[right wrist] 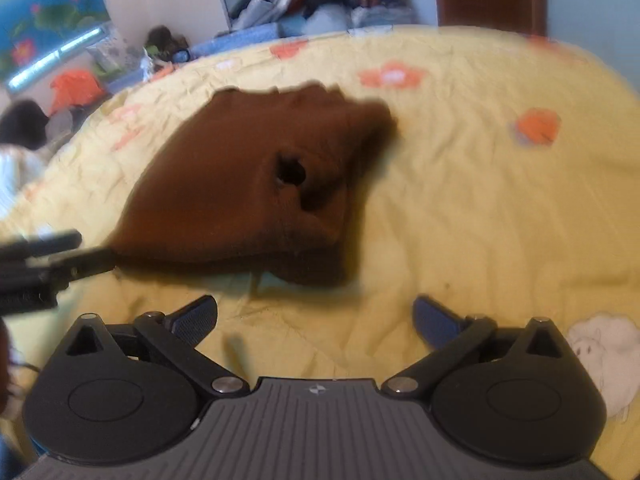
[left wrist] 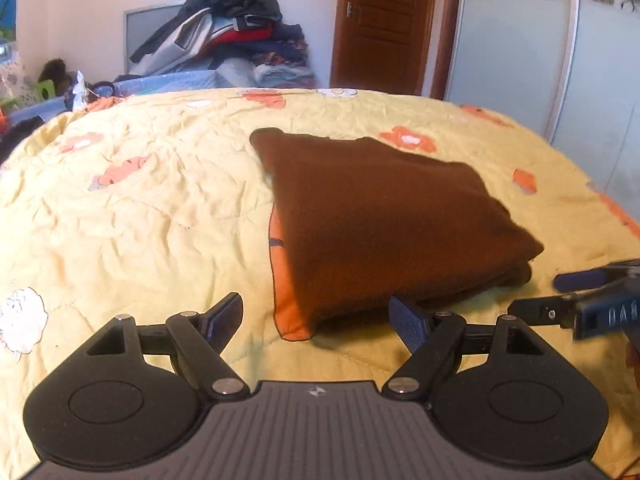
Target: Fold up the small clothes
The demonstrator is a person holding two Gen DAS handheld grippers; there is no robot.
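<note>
Both tongs agape and empty, left tongs (left wrist: 316, 320) nearer with one pad at the near edge of the folded brown cloth (left wrist: 384, 216), right tongs (right wrist: 316, 320) just short of its right corner, bundle flat on the bed (left wrist: 140, 184), long axis running away ahead.

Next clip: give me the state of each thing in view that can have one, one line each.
Brown fleece garment: folded into a thick stack, lying flat on the bedspread, held by neither gripper.
Yellow flowered quilted bedspread: spread out, wrinkled.
Left gripper: jaws open, nothing between them.
Right gripper: jaws open, nothing between them.
Brown wooden door: shut.
Pile of clothes: heaped, unfolded.
</note>
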